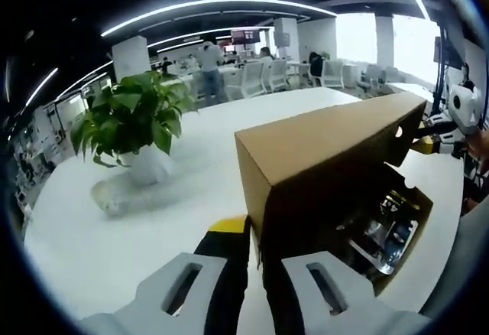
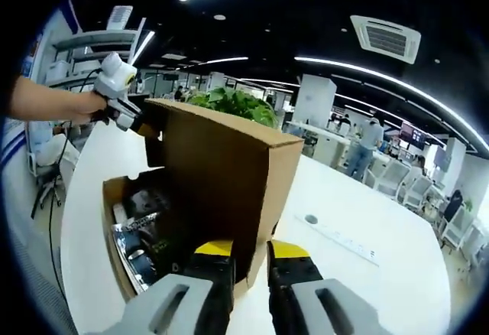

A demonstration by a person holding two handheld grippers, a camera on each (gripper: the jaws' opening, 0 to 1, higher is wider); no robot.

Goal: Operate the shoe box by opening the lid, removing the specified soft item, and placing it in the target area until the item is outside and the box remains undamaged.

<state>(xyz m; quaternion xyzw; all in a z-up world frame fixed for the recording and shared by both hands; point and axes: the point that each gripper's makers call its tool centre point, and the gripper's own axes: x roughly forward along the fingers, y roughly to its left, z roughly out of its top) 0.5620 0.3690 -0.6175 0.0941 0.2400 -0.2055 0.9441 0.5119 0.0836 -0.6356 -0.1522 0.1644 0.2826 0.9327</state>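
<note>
- A cardboard shoe box (image 1: 336,174) sits on a white table (image 1: 114,235), its lid (image 2: 221,159) raised upright.
- The left gripper (image 1: 256,255) pinches one lid corner.
- The right gripper (image 2: 250,262) pinches the opposite lid corner.
- A potted plant (image 1: 134,125) stands behind the box.

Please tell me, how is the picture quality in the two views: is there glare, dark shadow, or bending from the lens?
Left gripper view: windows at the upper right are blown out, the open box interior is shadowed, and the ceiling lights curve.
Right gripper view: the raised lid is evenly lit, the box contents are dim with small glints, and the edges bend strongly.
</note>
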